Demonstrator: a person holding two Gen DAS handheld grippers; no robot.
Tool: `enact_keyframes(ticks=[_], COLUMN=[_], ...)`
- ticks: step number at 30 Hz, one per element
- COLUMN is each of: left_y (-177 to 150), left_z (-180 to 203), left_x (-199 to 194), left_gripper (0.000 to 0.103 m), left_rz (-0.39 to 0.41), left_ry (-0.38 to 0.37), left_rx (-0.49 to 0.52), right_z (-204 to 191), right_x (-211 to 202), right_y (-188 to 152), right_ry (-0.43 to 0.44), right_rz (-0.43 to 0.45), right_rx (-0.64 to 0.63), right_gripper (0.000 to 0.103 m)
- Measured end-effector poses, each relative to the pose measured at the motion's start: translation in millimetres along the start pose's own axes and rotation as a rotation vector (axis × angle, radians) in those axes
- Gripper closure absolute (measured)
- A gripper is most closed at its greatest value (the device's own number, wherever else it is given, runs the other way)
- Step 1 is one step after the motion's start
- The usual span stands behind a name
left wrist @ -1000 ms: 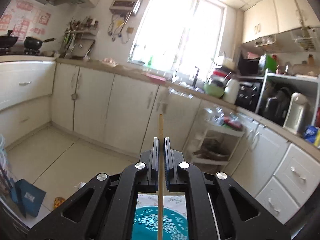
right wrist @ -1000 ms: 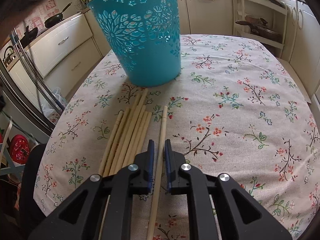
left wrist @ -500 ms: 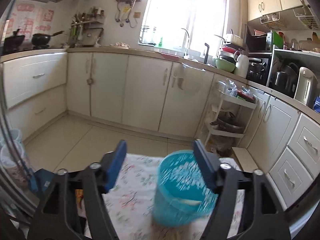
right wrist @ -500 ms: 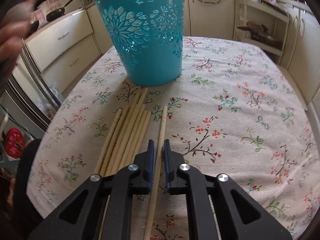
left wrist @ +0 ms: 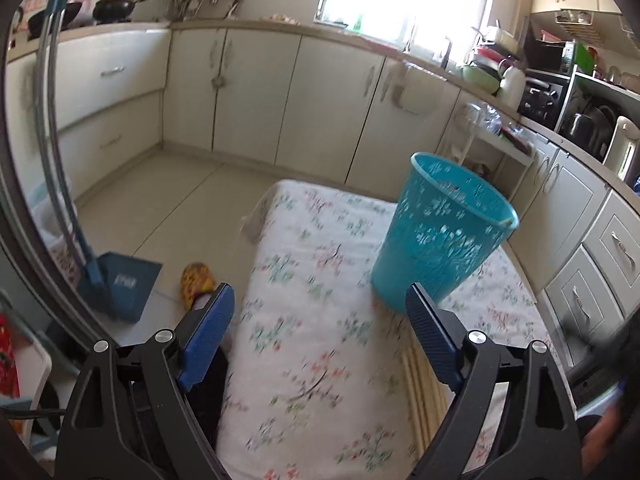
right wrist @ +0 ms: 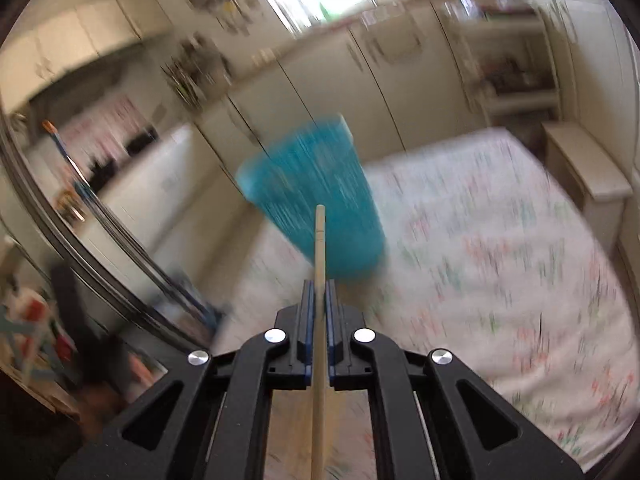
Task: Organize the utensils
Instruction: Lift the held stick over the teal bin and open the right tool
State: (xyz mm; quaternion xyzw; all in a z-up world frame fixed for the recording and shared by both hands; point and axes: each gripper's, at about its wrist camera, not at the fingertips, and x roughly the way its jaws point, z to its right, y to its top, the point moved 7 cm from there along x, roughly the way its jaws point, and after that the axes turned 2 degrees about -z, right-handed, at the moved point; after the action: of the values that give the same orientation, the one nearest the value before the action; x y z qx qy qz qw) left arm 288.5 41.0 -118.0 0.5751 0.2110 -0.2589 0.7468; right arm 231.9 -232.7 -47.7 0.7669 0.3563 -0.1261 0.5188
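Observation:
A teal cut-out basket point(left wrist: 444, 232) stands on the flowered tablecloth point(left wrist: 320, 340); a chopstick end point(left wrist: 506, 222) rests against its rim. My left gripper point(left wrist: 319, 288) hangs above the cloth in front of the basket, its jaws opening with nothing between them. Several wooden chopsticks point(left wrist: 420, 384) lie side by side on the cloth, partly hidden behind its right finger. My right gripper point(right wrist: 319, 284) is shut on a single chopstick point(right wrist: 319, 240), held off the cloth and pointing toward the blurred basket point(right wrist: 312, 188).
A blue dustpan point(left wrist: 120, 284) and a yellow slipper point(left wrist: 196, 280) lie on the floor left of the table. White cabinets point(left wrist: 256, 92) line the walls. A wire shelf rack point(left wrist: 500, 148) stands behind the basket. The table's left edge point(left wrist: 256, 280) is close to my left finger.
The left gripper has let go of its chopstick above the basket, opened wide and dropped toward the table. The right gripper has shut on a chopstick and lifted it off the cloth.

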Motion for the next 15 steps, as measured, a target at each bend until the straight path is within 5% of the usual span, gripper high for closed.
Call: enact_keyframes(ticks=[6,9,15], left_y=[-13.0,-18.0,-22.1], left_z=[4.5,12.8,21.1], left_x=[-7.4,-10.3,-12.5], left_gripper=[0.018,0.017,0.015], left_rz=[-0.022,-0.026,-0.037], left_ry=[-0.014,-0.021,-0.035], left_rx=[-0.020,-0.001,-0.004], right_z=[-57.3,-67.9,-50.5], right_x=[-8.8,20.2,79.3], right_y=[101.7,148.4,160.7], right_ry=[0.071,0.006,-0.122], right_rz=[0.257,0.365,0.383], right_rx=[-0.075,-0.098,-0.089], right_gripper=[0.097,0.097,0.097])
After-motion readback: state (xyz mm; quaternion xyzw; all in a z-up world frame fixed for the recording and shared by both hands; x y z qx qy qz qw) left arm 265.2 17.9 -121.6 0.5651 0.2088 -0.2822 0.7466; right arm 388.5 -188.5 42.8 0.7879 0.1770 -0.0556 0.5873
